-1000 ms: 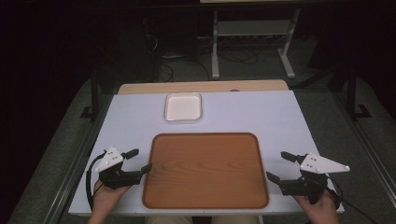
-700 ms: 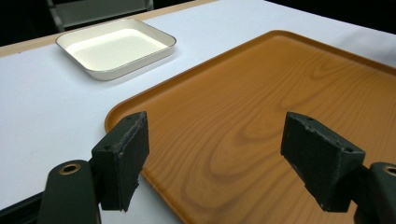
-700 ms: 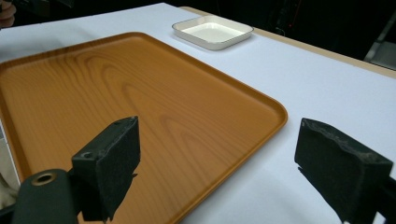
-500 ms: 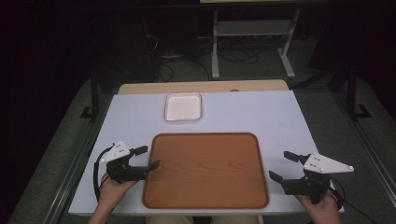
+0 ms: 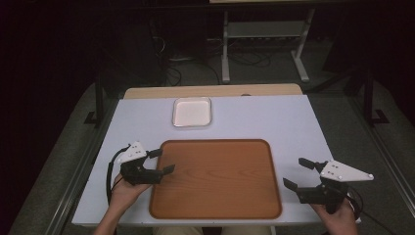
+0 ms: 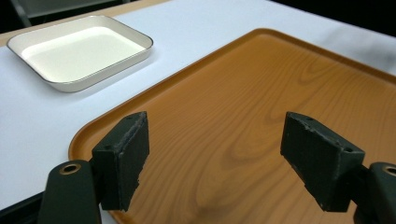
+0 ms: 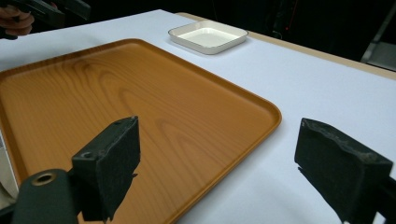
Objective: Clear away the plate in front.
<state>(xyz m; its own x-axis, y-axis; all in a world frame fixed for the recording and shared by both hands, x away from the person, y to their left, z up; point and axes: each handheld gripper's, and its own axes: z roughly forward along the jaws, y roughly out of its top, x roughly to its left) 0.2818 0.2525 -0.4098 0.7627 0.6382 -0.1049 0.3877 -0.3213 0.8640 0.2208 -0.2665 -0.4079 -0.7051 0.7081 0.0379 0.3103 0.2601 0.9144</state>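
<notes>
Wooden tray, one; white dish, one; two grippers.

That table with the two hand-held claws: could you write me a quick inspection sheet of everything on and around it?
Surface: white table, wooden strip along its far edge.
Job's things: brown wooden tray, bare; white dish, bare, beyond it.
Clutter: nothing seen.
Grippers: left gripper open, jaws over the tray's left edge; right gripper open, beside the tray's right edge.
Cables: black cable loops from the left gripper.
Surroundings: dark floor, metal stand behind.
</notes>
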